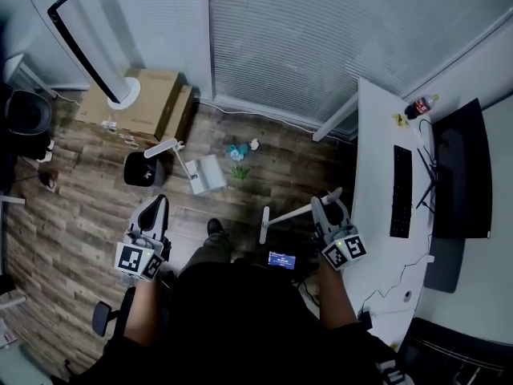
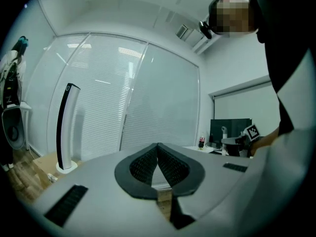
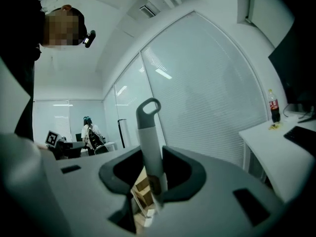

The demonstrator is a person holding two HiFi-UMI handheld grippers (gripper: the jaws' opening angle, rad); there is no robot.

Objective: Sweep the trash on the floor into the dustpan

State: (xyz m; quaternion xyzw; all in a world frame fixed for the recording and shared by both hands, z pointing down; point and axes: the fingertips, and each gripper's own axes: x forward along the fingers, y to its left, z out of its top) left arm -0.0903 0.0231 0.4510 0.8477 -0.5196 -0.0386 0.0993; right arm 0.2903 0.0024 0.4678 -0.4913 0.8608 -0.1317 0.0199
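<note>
Left claw [image 1: 160,204] [image 2: 158,150]: pressed together, empty.
Right claw [image 1: 329,207] [image 3: 150,168]: pinching the broom [image 1: 290,212] [image 3: 148,132] by its handle.
Trash [image 1: 238,152]: on the floor [image 1: 72,215], ahead between both claws.
Dustpan [image 1: 205,173]: just left of the trash.
Obstacles: bench [image 1: 377,159] right; cardboard box [image 1: 136,99] and tower fan [image 1: 88,46] left.
Room: bare floor before the trash.

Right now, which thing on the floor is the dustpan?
Find the big window blinds along the wall, then look down to the wooden floor in front of them. The dustpan is the white, boxy scoop with a long white handle, lying just left of the little blue, white and green trash; the round thing beside it is black.
</note>
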